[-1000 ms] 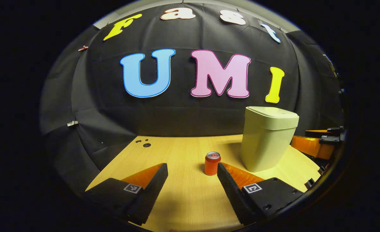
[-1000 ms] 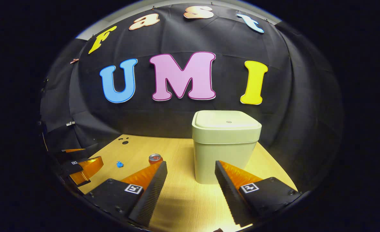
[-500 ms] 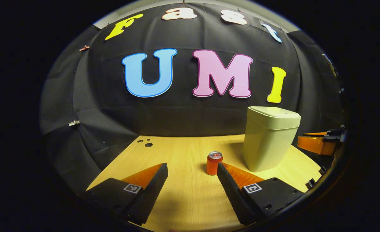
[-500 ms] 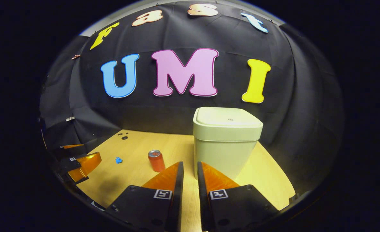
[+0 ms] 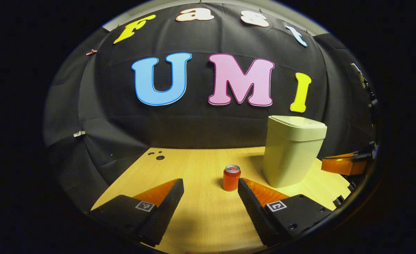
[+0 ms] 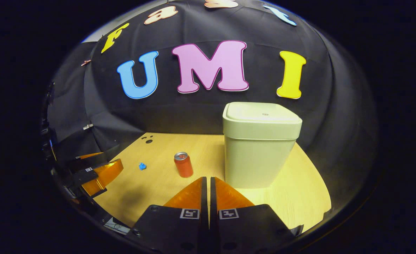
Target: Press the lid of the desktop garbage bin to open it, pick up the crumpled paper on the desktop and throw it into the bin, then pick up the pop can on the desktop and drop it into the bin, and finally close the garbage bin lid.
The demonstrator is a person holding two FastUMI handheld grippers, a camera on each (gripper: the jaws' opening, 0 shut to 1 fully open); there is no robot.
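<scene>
We find the right gripper closed on nothing at lower centre, the left gripper wide; bin lidded at centre right, can standing left of it.

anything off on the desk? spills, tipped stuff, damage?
Nothing stands out. Bin upright, lid shut; can upright on the desk; small blue paper wad lies apart, left of the can.

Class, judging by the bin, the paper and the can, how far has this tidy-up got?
Nothing is done yet: the bin lid is down, the blue paper and can sit on the table. The right gripper, shut and empty, faces the bin. All steps remain.
</scene>
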